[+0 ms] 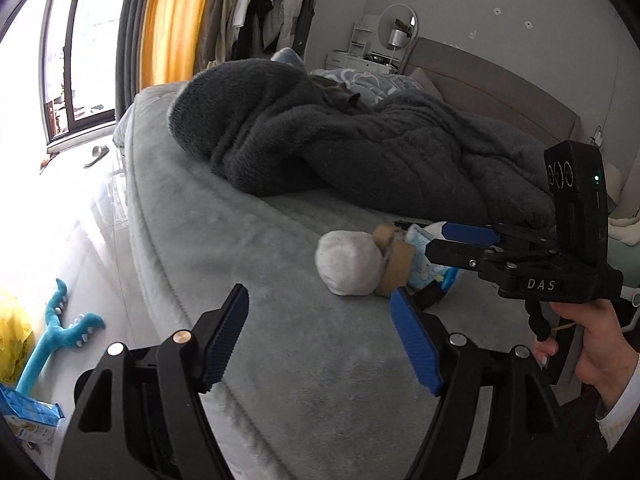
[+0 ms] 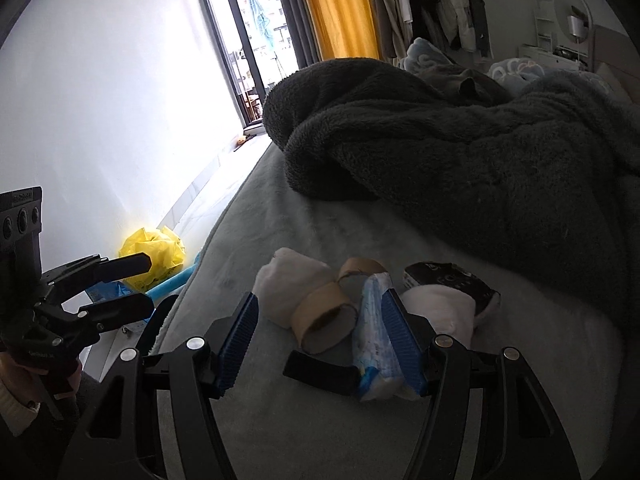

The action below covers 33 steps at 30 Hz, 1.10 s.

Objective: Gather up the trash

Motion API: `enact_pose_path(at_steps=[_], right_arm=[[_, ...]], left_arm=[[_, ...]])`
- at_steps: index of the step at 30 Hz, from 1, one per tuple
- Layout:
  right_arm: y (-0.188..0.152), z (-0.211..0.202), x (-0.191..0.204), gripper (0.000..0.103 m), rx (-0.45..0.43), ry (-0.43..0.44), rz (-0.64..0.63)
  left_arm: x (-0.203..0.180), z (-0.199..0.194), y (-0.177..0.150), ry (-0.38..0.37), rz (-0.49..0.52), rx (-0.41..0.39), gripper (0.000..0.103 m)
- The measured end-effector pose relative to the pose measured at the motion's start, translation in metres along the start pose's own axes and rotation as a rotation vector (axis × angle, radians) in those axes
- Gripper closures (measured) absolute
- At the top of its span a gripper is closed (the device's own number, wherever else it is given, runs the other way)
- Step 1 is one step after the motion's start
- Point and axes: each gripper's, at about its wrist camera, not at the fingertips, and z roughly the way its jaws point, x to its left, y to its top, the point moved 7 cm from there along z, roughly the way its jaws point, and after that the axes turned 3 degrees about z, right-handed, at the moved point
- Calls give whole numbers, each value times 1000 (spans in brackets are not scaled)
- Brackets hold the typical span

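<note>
Left gripper (image 1: 320, 296) low over the bed (image 1: 280, 360), jaws released and spread, nothing between the pads, only grey bedcover under them. Right gripper (image 2: 320, 300) also over the bed, jaws apart, not clenched: blue-and-white tissue pack (image 2: 374, 332) leaning on the inner face of one pad, the other pad well clear of it. Flat black piece (image 2: 320, 372) on the bed just beside the pack's near end; hard to tell what it is. Hand (image 1: 600, 352) on the right gripper's grip, at the bed's near side.

Trash bunched in one small heap on the bed, at the jaw tips: two cardboard tubes (image 2: 324, 320) touching the pack, a white wad (image 2: 288, 288) against the tubes, a second white wad (image 2: 440, 312) on the pack's other side, a black-and-white wrapper (image 2: 452, 280) just behind that wad.

Off the bed, down on the floor along its side: yellow bag (image 2: 152, 252), crumpled, and a blue toy (image 1: 60, 332) next to it.

Further up the bed, past the heap and apart from it: dark blanket (image 1: 360, 152), piled in thick folds across most of the bed's width. Beyond the bed's far end, a yellow curtain (image 1: 176, 20) and hanging clothes (image 1: 260, 8).
</note>
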Motion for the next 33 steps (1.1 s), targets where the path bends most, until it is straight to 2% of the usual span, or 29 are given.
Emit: enact_pose_path(at_steps=[8,12,20,29,33], right_arm=[[-14,-4,-23,48,26,-22,24],[-19,-1,-27,62,45,12,38],[-28,9,-33,86,93,22,19],[-16,-21,-43,89,0,72,72],[-8,-35,-44,89,-47,82,80]], left_arm=[[-36,28,-7,-45,49,49,27],[-51,40,-13,-64,68,76,27],[-72,60,-22,-101,56,122,27],[-82,80,-30,-64,8,161,30],[-88,83,-28,-62,-6,143,30]])
